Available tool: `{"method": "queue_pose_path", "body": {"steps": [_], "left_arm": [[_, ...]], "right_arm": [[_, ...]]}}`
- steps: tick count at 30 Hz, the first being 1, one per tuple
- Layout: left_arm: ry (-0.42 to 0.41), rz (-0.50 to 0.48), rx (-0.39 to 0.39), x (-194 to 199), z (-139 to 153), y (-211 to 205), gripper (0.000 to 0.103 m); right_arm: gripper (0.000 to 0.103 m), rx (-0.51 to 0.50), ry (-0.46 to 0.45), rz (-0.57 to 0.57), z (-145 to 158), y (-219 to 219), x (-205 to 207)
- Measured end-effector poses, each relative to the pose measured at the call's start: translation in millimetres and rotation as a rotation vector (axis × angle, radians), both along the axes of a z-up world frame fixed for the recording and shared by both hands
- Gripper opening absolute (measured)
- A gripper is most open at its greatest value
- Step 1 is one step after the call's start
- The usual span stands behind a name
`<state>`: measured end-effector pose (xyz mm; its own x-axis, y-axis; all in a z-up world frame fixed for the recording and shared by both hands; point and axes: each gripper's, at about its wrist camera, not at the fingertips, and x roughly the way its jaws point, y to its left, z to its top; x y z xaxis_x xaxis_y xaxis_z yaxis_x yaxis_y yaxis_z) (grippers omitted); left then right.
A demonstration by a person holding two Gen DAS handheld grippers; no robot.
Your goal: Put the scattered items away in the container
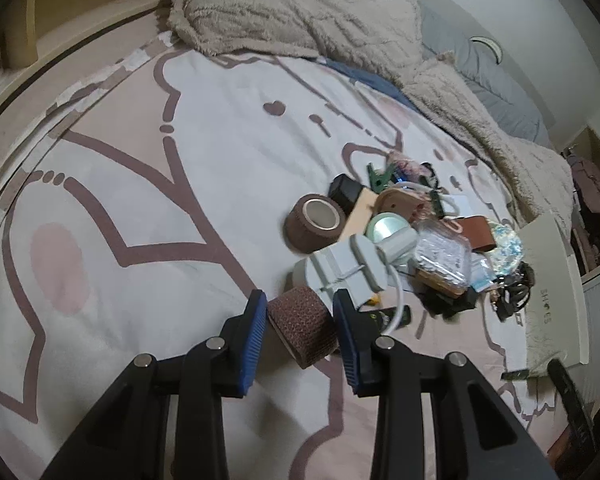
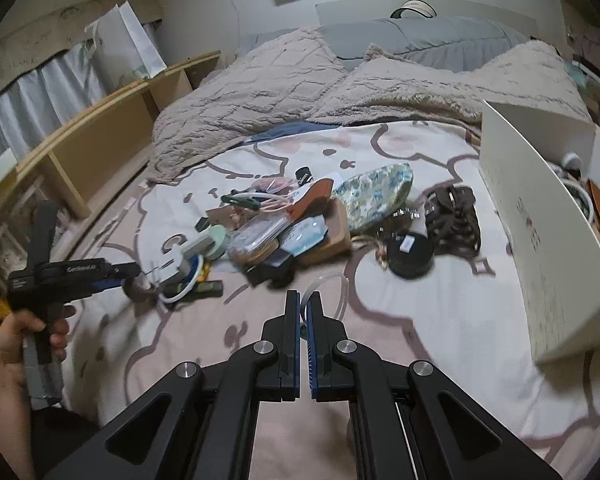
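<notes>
Gripping the brown bandage roll (image 1: 303, 326) on the bed (image 1: 148, 184), the left claw (image 1: 300, 320) should lift straight before carrying to the white box (image 2: 540, 216); right claw (image 2: 304, 312) pinches clear tubing (image 2: 328, 284).

Both wrist cameras look steeply down along their fingers, close over the bed (image 1: 148, 184); both show the clutter pile (image 2: 284, 220) mid-bed.
</notes>
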<state>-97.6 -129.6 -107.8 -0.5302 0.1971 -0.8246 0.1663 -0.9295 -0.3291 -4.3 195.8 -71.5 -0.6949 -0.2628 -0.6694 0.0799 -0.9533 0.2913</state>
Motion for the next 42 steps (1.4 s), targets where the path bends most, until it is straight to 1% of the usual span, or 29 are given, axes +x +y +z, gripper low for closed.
{"method": "queue_pose_path", "body": {"steps": [4, 6, 9, 14, 19, 27, 32, 35, 38, 39, 40, 41, 42], "left_arm": [[0.043, -0.054, 0.014, 8.0, 10.5, 15.0, 0.034], [0.058, -0.101, 0.038, 11.1, 14.5, 25.6, 0.034], [0.071, -0.18, 0.047, 15.4, 19.0, 46.5, 0.034], [0.065, -0.306, 0.025, 19.9, 19.5, 84.1, 0.034], [0.039, -0.409, -0.011, 23.4, 9.2, 118.4, 0.034], [0.011, -0.529, -0.072, 34.0, -2.4, 156.9, 0.034], [0.0, -0.595, -0.086, 40.9, -6.4, 176.9, 0.034], [-0.002, -0.619, -0.096, 44.0, -7.8, 186.0, 0.034], [0.002, -0.637, -0.103, 46.0, -8.5, 192.0, 0.034], [0.003, -0.641, -0.098, 46.3, -8.1, 192.8, 0.037], [0.003, -0.644, -0.088, 46.4, -7.7, 193.4, 0.046], [0.0, -0.648, -0.071, 46.4, -7.5, 193.6, 0.051], [-0.004, -0.65, -0.052, 46.6, -7.3, 194.0, 0.058]], "right_arm": [[0.004, -0.04, -0.017, 0.0, -4.7, 2.5, 16.0], [0.004, -0.053, -0.029, -0.002, -8.8, 4.0, 23.1], [0.004, -0.068, -0.051, -0.016, -17.4, 7.4, 31.5], [0.004, -0.087, -0.097, -0.066, -33.9, 18.6, 39.6], [0.004, -0.088, -0.125, -0.124, -48.0, 33.2, 47.7], [0.004, -0.085, -0.152, -0.188, -57.5, 51.2, 60.2], [0.004, -0.064, -0.173, -0.216, -66.5, 57.3, 65.9], [0.004, -0.065, -0.185, -0.238, -71.6, 63.6, 70.5], [0.004, -0.042, -0.187, -0.254, -73.3, 68.5, 75.1], [0.004, -0.032, -0.187, -0.259, -73.7, 70.2, 76.7], [0.006, -0.021, -0.191, -0.264, -74.3, 71.2, 77.8], [0.006, -0.006, -0.196, -0.268, -75.7, 71.8, 78.6], [0.006, 0.006, -0.202, -0.269, -78.3, 72.4, 79.6]]}}
